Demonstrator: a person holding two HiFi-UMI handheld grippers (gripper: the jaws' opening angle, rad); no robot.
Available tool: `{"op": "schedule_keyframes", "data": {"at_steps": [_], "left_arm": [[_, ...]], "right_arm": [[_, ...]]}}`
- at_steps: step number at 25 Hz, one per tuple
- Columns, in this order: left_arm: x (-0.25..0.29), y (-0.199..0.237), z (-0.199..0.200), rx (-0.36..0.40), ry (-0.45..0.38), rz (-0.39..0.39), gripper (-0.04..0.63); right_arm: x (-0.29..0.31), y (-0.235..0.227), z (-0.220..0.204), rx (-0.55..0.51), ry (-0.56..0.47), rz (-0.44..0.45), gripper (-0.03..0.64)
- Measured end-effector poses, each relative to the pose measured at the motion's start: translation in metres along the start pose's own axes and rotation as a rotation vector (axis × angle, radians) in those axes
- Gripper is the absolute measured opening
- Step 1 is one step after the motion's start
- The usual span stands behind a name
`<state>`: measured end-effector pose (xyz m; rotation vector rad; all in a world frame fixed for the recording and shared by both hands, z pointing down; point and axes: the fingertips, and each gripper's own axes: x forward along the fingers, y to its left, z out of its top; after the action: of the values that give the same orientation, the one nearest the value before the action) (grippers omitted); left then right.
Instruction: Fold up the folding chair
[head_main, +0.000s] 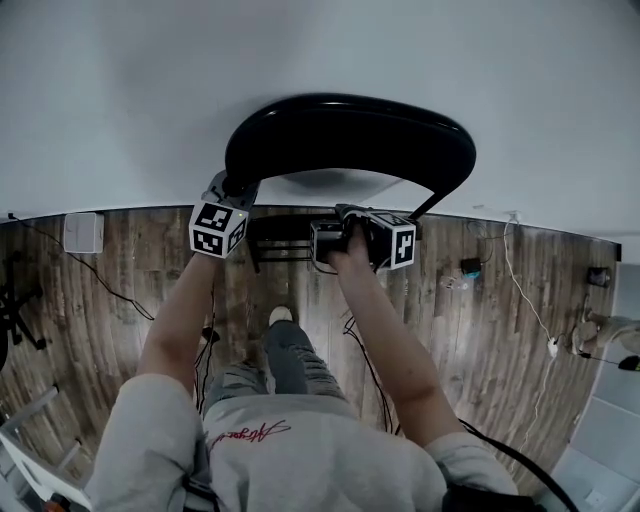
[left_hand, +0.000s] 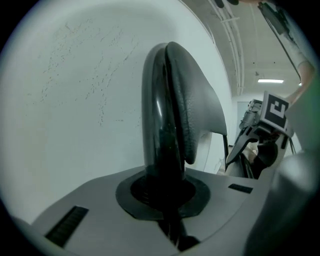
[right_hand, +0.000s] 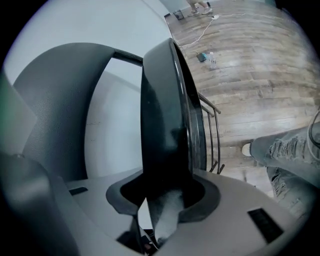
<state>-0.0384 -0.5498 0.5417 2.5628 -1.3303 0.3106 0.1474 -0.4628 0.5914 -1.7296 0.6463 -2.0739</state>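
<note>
Bare indoor room, fitted out as a recording or test space rather than a lived-in home. Plain white wall (head_main: 320, 50). Wood-plank floor (head_main: 120, 300) at its foot. Loose cables (head_main: 514, 278) trail near the wall. A white box (head_main: 83, 232) sits against the wall.

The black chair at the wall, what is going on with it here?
A person stands on a wooden floor facing a white wall and handles a black folding chair with two grippers. The left gripper is shut on the chair's padded edge, the right gripper on another black edge beside the metal frame. How far it is folded cannot be told.
</note>
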Motion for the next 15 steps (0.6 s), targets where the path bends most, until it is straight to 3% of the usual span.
{"op": "schedule_keyframes", "data": {"at_steps": [15], "left_arm": [[0.006,0.008,0.001,-0.017,0.014,-0.032,0.020]], "right_arm": [[0.034,0.036,-0.005,0.012,0.005,-0.138,0.140]]}}
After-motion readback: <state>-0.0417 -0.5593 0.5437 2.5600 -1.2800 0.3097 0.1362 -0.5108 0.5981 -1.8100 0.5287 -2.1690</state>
